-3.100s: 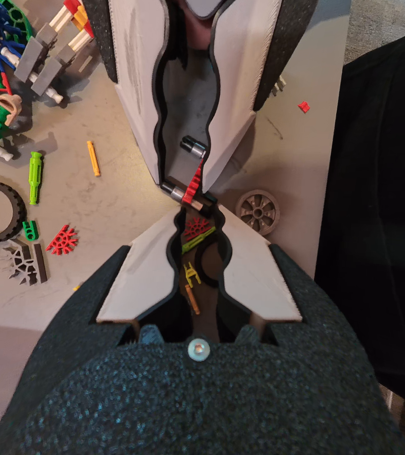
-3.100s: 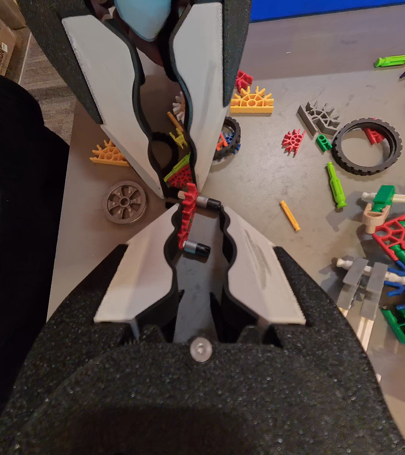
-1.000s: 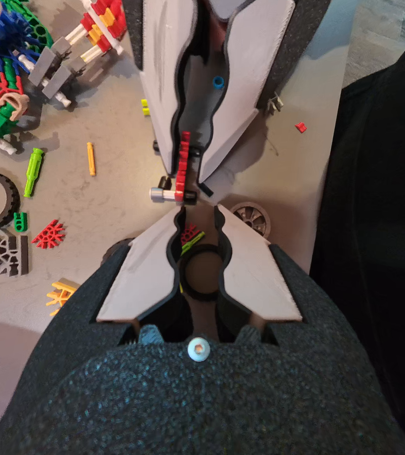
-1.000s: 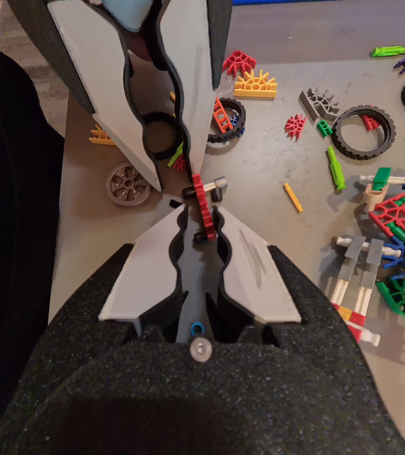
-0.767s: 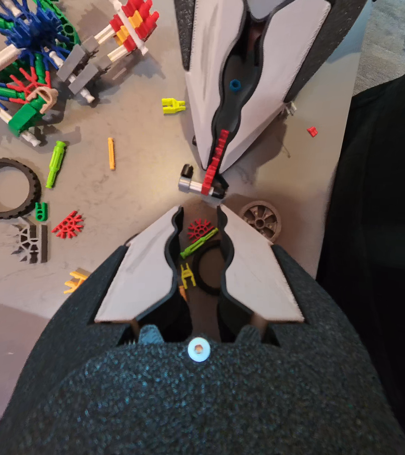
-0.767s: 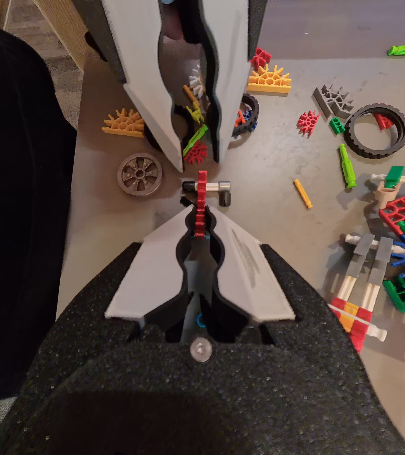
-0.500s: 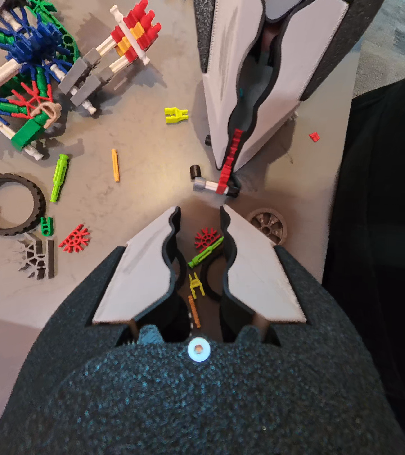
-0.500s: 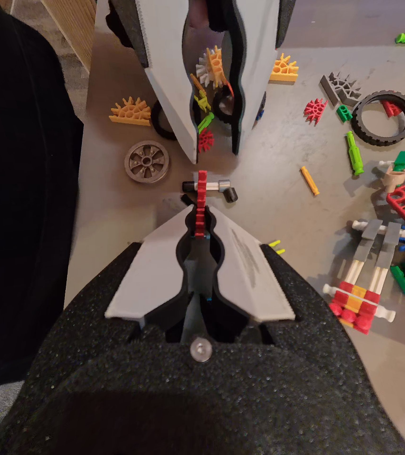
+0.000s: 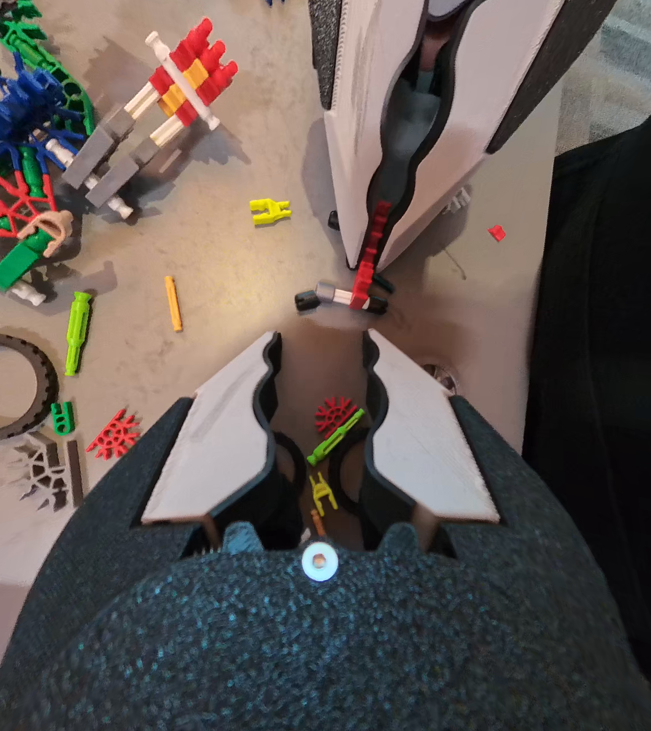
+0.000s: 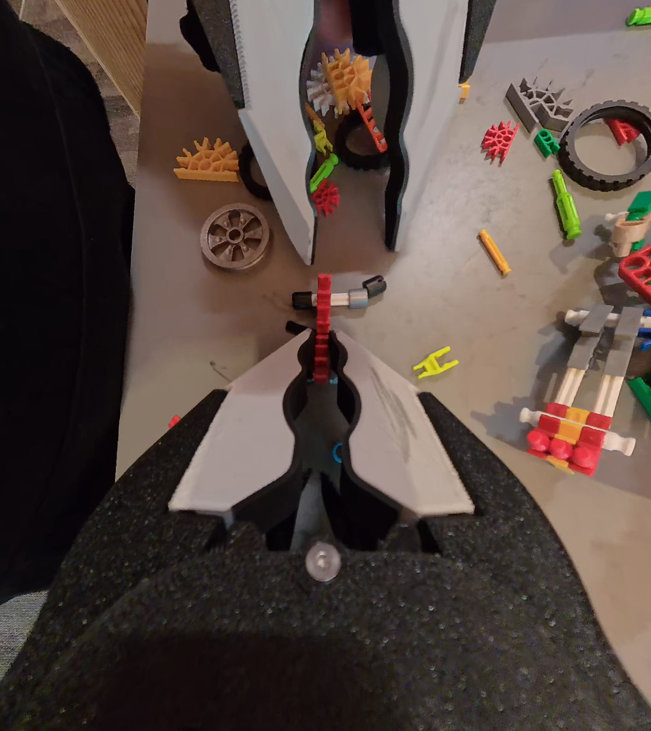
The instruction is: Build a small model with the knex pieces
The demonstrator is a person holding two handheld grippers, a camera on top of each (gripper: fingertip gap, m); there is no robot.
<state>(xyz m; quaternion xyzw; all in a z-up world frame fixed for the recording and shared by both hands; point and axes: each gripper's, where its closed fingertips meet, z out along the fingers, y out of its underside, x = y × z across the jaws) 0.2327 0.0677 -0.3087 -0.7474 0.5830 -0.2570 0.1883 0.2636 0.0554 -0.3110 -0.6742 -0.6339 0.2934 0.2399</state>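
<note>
Left wrist view: the left gripper [image 9: 322,336] hangs over the grey bench [image 9: 217,253] with its jaws parted and nothing between them; through the gap lie a red snowflake connector [image 9: 335,414], a lime rod [image 9: 335,437] and a yellow clip [image 9: 322,492]. Just ahead, the right gripper [image 9: 365,267] points toward the camera, its tips clamped on a red gear [image 9: 369,257] mounted on a white axle [image 9: 339,294] that carries a grey spacer [image 9: 326,290] and black end caps. To the left lie an orange rod [image 9: 171,302], a second lime rod [image 9: 76,332], a black tyre ring [image 9: 3,389], a yellow clip [image 9: 270,211] and a red-and-yellow block assembly [image 9: 189,79]. Right wrist view: the right gripper [image 10: 322,334] is clenched on the lower edge of the red gear [image 10: 323,328], which stands upright, edge-on, with the white axle [image 10: 339,297] crossing it just beyond the fingertips, above the bench [image 10: 434,285]. The left gripper [image 10: 351,253] faces it from above, released and apart from the gear. A grey spoked wheel [image 10: 235,236] lies to the left beside an orange half-disc connector [image 10: 207,161]; an orange rod [image 10: 494,251], a yellow clip [image 10: 434,362] and the block assembly [image 10: 569,435] lie to the right.
</note>
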